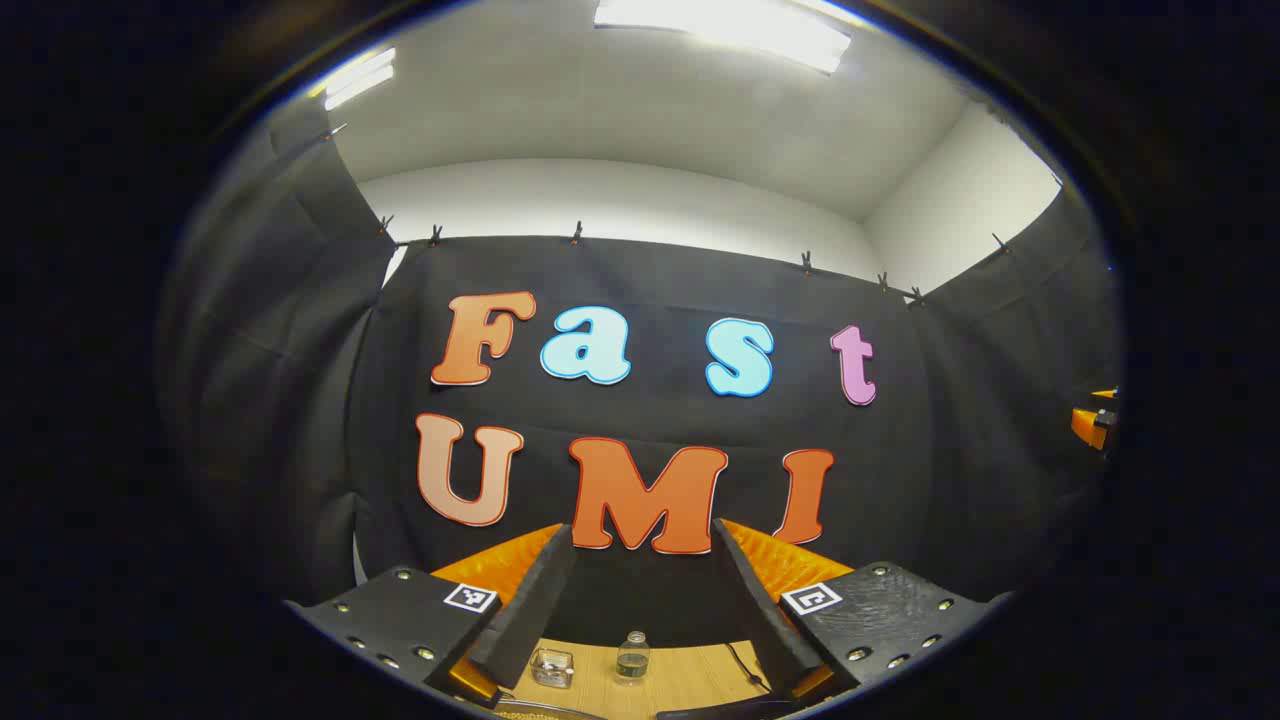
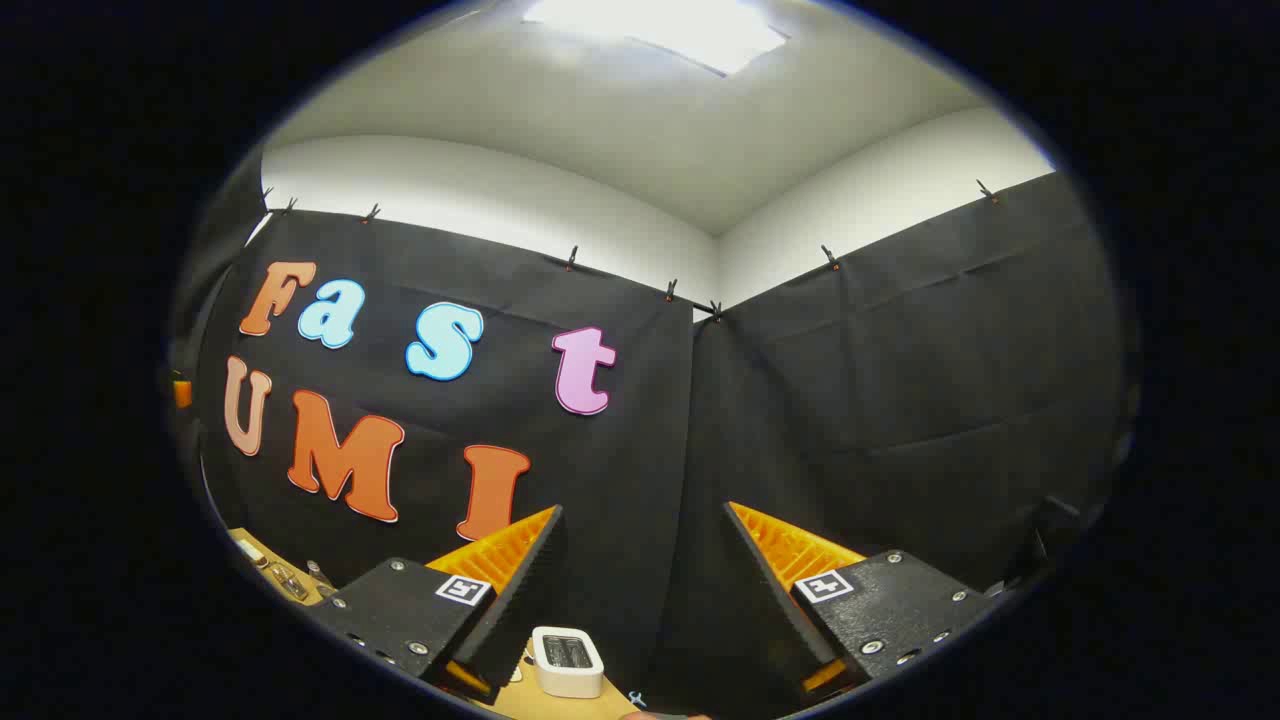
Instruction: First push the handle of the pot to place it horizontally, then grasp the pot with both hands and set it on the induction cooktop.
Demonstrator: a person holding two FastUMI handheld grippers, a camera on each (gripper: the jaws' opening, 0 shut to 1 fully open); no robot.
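My left gripper (image 1: 642,535) is held high and aims at the back cloth wall, its fingers spread apart with nothing between them. Low between those fingers lies a strip of the wooden table (image 1: 690,685). A thin curved rim (image 1: 545,710) peeks in at the very bottom edge, and I cannot tell what it belongs to. My right gripper (image 2: 645,512) is open too, empty, and points toward the booth's corner. An orange part of the other gripper (image 1: 1093,420) shows at the far right edge of the left gripper view.
On the table's far side stand a small clear bottle (image 1: 632,657) and a glass jar (image 1: 551,667), with a thin dark cable (image 1: 745,665) to their right. A white toaster (image 2: 567,660) sits below my right gripper. Small items (image 2: 285,580) lie on the table at the left.
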